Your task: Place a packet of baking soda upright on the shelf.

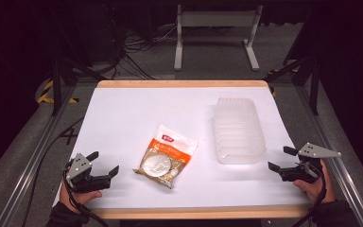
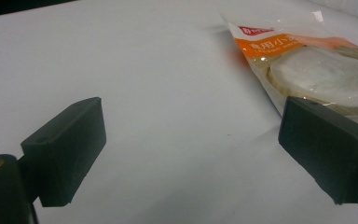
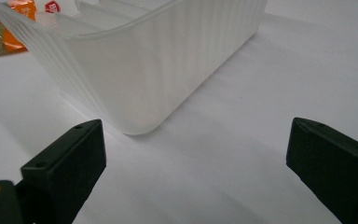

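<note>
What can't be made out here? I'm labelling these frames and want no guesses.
- Orange-and-clear plastic food packet: its print is too small in the high view; the left gripper view cuts it off at the edge.
- Translucent ribbed plastic bin: its inside is veiled by its near wall in the right gripper view.

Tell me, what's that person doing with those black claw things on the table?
A person holds a hand-held gripper in each hand, both open and holding nothing. The left hand-held gripper rests near the table's front-left corner, close to a snack packet lying flat in the middle. The right hand-held gripper sits at the front right, beside a clear plastic bin. Nothing has been picked up yet.
</note>
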`<state>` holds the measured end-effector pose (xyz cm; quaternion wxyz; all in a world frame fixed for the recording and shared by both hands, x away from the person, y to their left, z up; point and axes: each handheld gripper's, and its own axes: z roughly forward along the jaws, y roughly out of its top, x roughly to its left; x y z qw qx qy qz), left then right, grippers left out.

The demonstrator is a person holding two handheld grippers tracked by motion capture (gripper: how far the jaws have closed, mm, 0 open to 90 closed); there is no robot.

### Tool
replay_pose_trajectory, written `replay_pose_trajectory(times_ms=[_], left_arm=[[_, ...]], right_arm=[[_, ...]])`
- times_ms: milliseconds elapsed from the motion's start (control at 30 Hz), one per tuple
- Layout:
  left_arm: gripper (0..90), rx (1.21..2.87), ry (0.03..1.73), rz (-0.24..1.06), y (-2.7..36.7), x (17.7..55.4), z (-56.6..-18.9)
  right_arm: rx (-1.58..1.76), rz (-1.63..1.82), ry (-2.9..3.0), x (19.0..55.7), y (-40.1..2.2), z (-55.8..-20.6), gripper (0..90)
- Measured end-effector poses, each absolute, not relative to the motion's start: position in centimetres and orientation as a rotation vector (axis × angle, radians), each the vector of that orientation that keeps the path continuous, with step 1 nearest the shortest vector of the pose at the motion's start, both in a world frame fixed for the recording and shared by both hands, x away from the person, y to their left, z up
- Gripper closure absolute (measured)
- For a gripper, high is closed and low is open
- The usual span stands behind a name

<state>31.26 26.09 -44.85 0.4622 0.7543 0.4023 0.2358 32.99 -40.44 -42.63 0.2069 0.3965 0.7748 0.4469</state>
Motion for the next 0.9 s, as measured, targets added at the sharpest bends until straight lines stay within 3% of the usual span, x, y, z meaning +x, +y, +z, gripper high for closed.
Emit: replay_pose_trajectory(times_ms=[600, 900], left_arm=[[10.0, 1.903, 0.941, 0.547, 24.9, 31.1, -45.0], [10.1, 1.923, 0.929, 0.543, 24.6, 31.1, -45.0]], right_arm=[[0.916, 1.266, 2.125, 30.9, -38.5, -37.3, 6.5], [0.808, 1.266, 2.153, 30.6, -35.1, -34.7, 8.7]])
